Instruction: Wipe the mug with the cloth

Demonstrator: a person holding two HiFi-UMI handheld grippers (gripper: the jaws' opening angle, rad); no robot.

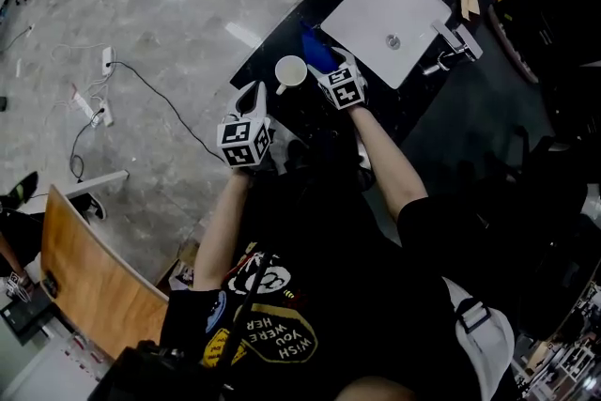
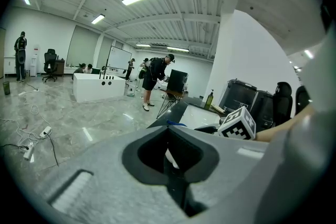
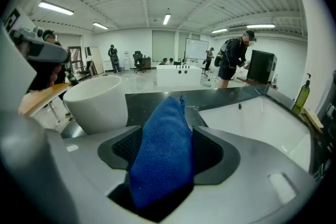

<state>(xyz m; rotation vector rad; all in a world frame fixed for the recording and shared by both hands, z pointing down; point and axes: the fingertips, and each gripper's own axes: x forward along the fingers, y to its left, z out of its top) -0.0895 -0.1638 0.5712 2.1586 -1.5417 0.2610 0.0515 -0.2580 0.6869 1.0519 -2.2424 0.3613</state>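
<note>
A white mug (image 1: 290, 70) stands on the black counter (image 1: 282, 42), left of the sink. A blue cloth (image 1: 317, 50) lies just right of it. In the right gripper view the cloth (image 3: 160, 160) sits bunched between the wide-apart jaws of my right gripper (image 3: 167, 136), with the left pad bare beside it; the mug (image 3: 97, 102) is close on the left. My right gripper (image 1: 329, 70) is at the cloth's near edge. My left gripper (image 1: 252, 100) hovers off the counter's near-left edge, jaws together, a white sliver (image 2: 170, 157) showing at their seam.
A white sink (image 1: 376, 14) with a faucet (image 1: 453, 42) fills the counter's right part. A soap bottle (image 3: 301, 94) stands at its far end. Floor cables and a power strip (image 1: 94, 103) lie left. People stand (image 2: 155, 78) in the background hall.
</note>
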